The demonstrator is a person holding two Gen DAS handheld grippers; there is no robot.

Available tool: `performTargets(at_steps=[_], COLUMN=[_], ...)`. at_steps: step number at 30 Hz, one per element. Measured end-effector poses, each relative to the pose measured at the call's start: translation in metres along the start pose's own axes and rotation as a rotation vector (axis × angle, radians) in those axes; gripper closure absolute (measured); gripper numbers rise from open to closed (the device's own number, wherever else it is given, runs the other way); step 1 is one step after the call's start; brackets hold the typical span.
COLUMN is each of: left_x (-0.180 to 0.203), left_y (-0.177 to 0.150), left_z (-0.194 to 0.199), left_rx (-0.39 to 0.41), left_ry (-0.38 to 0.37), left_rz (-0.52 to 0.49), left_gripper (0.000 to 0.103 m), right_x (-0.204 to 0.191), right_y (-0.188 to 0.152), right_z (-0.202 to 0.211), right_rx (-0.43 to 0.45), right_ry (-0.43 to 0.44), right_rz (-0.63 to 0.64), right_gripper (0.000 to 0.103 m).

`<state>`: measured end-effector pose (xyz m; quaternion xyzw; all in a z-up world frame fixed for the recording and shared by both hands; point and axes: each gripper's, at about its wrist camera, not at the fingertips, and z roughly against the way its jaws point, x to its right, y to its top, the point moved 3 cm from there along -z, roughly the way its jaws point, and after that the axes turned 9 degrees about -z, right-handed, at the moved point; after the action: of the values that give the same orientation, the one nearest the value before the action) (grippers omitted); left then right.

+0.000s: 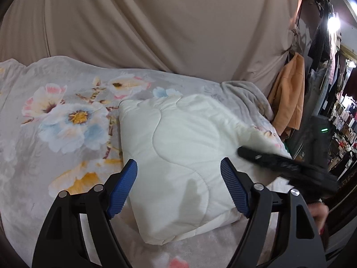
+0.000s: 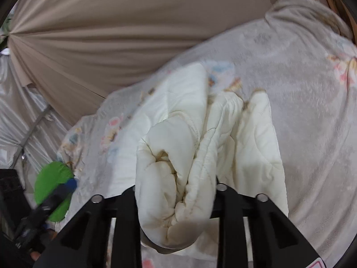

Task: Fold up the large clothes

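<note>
Plenty of bare floral bed (image 1: 51, 120) at nine o'clock; left gripper (image 1: 178, 187) jaws gape empty over the white quilt (image 1: 178, 138), right gripper (image 2: 176, 192) jaws clamp its bunched edge.

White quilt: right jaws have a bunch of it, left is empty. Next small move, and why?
Probably bring the left gripper down to pinch the near edge of the white quilt. Its blue pads stand apart with nothing between them, above the folded quilt on the floral blanket. The right gripper already clamps a bunched fold, so a second hold should let both carry it over evenly.
</note>
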<state>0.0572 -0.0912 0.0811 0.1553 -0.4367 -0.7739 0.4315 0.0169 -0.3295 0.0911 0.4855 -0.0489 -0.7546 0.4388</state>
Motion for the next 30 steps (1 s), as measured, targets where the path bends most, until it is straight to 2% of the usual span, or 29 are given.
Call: performTargets(at_steps=[2, 4, 7, 10, 13, 16, 20, 23, 25, 28, 30], left_x=[0.009, 0.016, 0.025, 0.037, 0.042, 0.038, 0.037, 0.034, 0.034, 0.039, 0.042], left_y=[-0.004, -0.013, -0.031, -0.047, -0.054, -0.053, -0.050, -0.049, -0.049, -0.050, -0.051], left_z=[-0.008, -0.019, -0.051, -0.066, -0.070, -0.071, -0.069, -0.069, -0.070, -0.070, -0.071], left_rx=[-0.023, -0.063, -0.169, -0.183, -0.178, -0.184, -0.182, -0.183, -0.188, -0.191, -0.189], left_ry=[-0.003, -0.016, -0.024, 0.063, 0.119, 0.108, 0.102, 0.097, 0.095, 0.094, 0.106], left_rz=[-0.028, -0.048, -0.065, -0.138, -0.181, -0.160, -0.146, -0.132, -0.133, -0.157, -0.175], left_gripper=[0.029, 0.029, 0.032, 0.030, 0.029, 0.029, 0.029, 0.028, 0.029, 0.028, 0.028], right_x=[0.002, 0.026, 0.077, 0.102, 0.101, 0.091, 0.045, 0.030, 0.042, 0.077, 0.082], right_y=[-0.008, -0.021, -0.038, -0.051, -0.048, -0.041, -0.031, -0.029, -0.028, -0.032, -0.033], right_z=[0.024, 0.033, 0.018, 0.001, 0.001, 0.018, 0.047, 0.047, 0.042, 0.041, 0.048], right_rx=[0.066, 0.081, 0.023, -0.035, -0.052, -0.035, 0.059, 0.071, 0.044, -0.004, 0.000], right_ry=[-0.003, -0.026, -0.044, -0.013, -0.017, -0.028, -0.131, -0.193, -0.188, -0.107, -0.084], right_rz=[0.019, -0.026, -0.158, -0.223, -0.216, -0.214, -0.044, 0.039, -0.009, -0.162, -0.202], right_gripper=[0.083, 0.083, 0.081, 0.077, 0.074, 0.070, 0.069, 0.068, 0.066, 0.064, 0.064])
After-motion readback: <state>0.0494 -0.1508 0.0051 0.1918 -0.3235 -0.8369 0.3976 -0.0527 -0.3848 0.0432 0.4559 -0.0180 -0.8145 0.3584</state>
